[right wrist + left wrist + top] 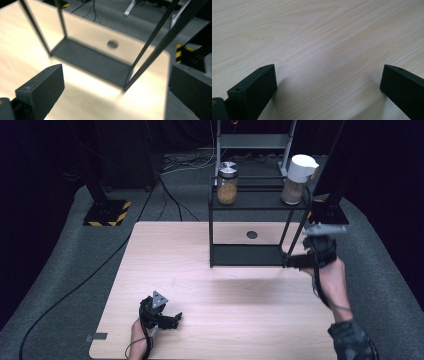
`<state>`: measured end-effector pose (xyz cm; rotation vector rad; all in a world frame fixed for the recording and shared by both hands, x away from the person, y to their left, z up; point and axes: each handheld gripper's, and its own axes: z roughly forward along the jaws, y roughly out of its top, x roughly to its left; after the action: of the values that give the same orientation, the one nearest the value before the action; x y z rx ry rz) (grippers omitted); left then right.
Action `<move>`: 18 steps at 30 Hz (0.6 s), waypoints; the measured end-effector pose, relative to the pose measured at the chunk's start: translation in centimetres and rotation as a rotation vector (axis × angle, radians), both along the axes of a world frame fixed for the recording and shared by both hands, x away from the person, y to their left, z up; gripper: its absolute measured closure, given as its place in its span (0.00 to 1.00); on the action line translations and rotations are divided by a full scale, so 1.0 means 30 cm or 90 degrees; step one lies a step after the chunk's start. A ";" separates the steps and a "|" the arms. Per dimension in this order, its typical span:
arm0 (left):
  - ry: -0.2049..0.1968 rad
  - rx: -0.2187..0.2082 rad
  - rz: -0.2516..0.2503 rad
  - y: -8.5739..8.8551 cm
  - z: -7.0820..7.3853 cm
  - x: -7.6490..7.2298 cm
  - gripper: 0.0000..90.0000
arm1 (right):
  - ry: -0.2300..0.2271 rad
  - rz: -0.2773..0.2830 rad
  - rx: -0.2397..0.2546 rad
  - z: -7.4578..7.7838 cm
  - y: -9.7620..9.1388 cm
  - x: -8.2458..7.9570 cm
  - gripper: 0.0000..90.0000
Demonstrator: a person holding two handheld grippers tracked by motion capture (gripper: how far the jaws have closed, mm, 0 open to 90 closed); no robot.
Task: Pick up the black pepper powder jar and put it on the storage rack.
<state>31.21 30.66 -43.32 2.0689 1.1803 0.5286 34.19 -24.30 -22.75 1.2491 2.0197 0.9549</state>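
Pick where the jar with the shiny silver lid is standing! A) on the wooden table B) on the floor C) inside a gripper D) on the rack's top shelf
D: the glass jar stands on the top shelf of the black rack, left of the white-lidded container.

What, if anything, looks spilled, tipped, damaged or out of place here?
Nothing stands out. The glass jar and the white-lidded container stand upright on the black shelf's top tier, with no spill on the table. Both the left gripper and right gripper are open.
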 end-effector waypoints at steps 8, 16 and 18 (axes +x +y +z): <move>0.001 -0.002 0.004 -0.001 0.000 0.002 0.00 | -0.019 -0.019 0.010 -0.428 -0.005 -0.215 0.00; 0.003 -0.003 0.007 -0.002 0.000 0.004 0.00 | 0.034 -0.059 0.016 -0.664 0.018 -0.293 0.00; 0.003 -0.002 0.007 -0.003 0.000 0.003 0.00 | 0.039 -0.066 0.017 -0.681 0.021 -0.301 0.00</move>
<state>31.31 30.57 -43.32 2.0623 1.1950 0.5273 25.17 -23.69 -43.17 1.3997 1.9729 0.9074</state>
